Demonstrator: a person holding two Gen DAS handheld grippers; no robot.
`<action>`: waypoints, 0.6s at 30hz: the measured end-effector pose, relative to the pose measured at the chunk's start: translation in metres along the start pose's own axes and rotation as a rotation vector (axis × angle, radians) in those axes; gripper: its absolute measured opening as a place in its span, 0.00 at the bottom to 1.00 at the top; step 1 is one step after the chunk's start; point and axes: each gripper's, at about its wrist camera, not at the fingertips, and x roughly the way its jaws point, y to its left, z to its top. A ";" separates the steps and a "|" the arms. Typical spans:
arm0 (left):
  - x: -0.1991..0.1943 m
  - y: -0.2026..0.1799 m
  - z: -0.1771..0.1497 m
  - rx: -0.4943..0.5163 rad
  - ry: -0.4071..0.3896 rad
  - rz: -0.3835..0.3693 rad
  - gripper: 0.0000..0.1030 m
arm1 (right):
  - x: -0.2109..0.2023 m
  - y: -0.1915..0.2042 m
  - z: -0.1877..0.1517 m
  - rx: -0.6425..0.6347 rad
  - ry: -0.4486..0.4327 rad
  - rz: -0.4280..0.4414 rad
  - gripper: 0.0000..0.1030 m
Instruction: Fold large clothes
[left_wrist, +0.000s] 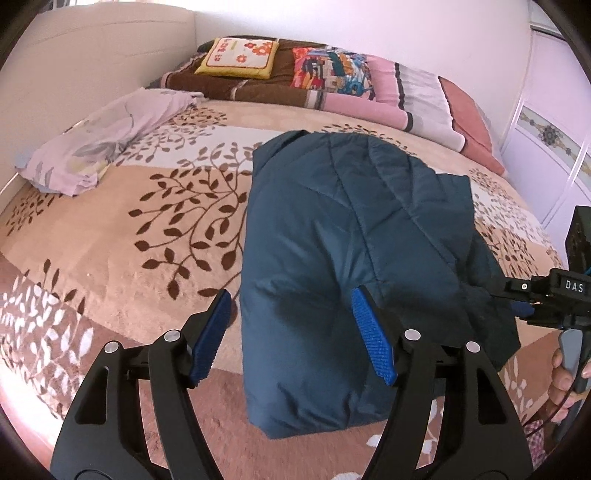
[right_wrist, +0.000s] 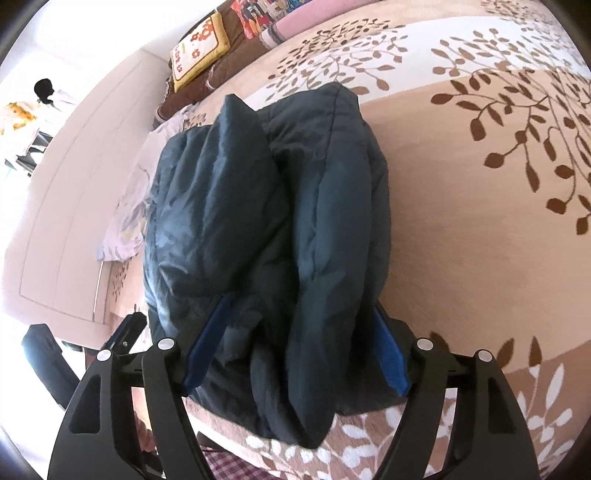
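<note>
Jacket: a dark teal quilted jacket (left_wrist: 332, 240) lies folded into a thick bundle on the bed, filling the centre and lower middle of both views, its near end at the bed's front edge.
Left claw: the left claw (left_wrist: 291, 332) stands wide open over the bundle's near left corner; its blue pads (left_wrist: 373, 332) grip nothing.
Right claw: the right claw (right_wrist: 295, 350) is spread wide, the bundle's near end lying between the pads; whether they press on it I cannot tell.
Bed cover: a beige blanket (left_wrist: 147, 221) with brown leaf branches.
Left of jacket: a crumpled lilac sheet (left_wrist: 96, 147), well apart.
Far edge: a yellow flowered cushion (left_wrist: 240, 57), a multicoloured pillow (left_wrist: 332, 72) and pink bedding (left_wrist: 391, 96).
</note>
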 end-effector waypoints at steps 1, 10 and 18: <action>-0.004 -0.001 -0.001 0.003 -0.002 0.001 0.65 | -0.004 0.002 -0.002 -0.009 -0.007 -0.004 0.71; -0.038 -0.013 -0.008 0.012 -0.024 0.018 0.65 | -0.055 0.030 -0.030 -0.200 -0.116 -0.066 0.73; -0.071 -0.022 -0.026 -0.024 -0.041 0.046 0.71 | -0.079 0.049 -0.080 -0.360 -0.188 -0.136 0.74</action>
